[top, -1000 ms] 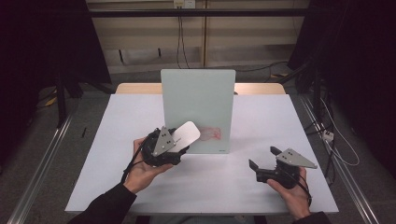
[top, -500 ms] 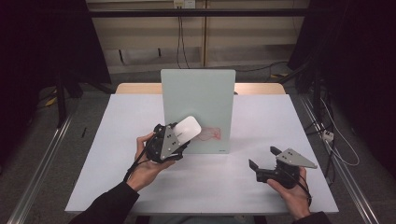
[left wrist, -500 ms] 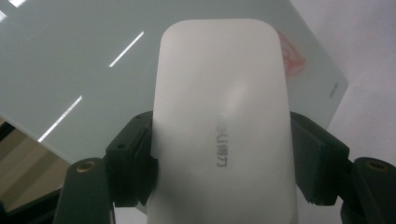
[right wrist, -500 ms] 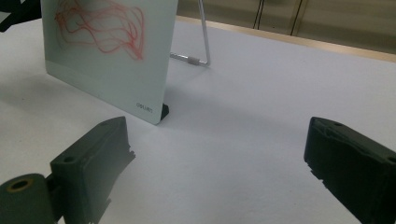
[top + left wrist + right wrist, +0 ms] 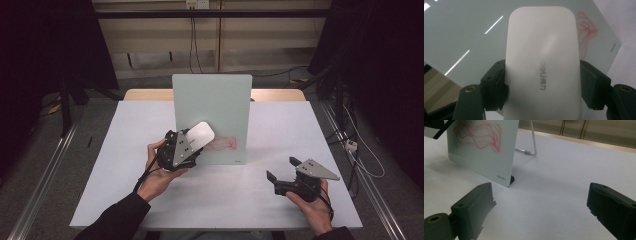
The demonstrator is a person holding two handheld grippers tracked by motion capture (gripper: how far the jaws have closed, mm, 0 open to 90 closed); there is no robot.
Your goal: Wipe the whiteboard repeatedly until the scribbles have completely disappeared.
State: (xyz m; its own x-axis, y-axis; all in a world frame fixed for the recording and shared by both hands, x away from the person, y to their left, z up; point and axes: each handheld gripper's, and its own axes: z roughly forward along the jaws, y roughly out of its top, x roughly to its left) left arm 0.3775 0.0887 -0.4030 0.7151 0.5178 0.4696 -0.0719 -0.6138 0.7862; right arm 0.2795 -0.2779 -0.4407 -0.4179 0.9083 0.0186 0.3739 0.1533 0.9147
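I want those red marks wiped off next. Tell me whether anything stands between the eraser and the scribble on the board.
Nothing visible does. The left gripper holds the white eraser in front of the board; the red scribble lies just beside it, uncovered.

White table (image 5: 150,200), cables, perhaps a floor rail (image 5: 45,180)

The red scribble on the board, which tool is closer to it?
Left. The left tool holds the white eraser up beside the red scribble; the right tool rests farther off, low on the table.
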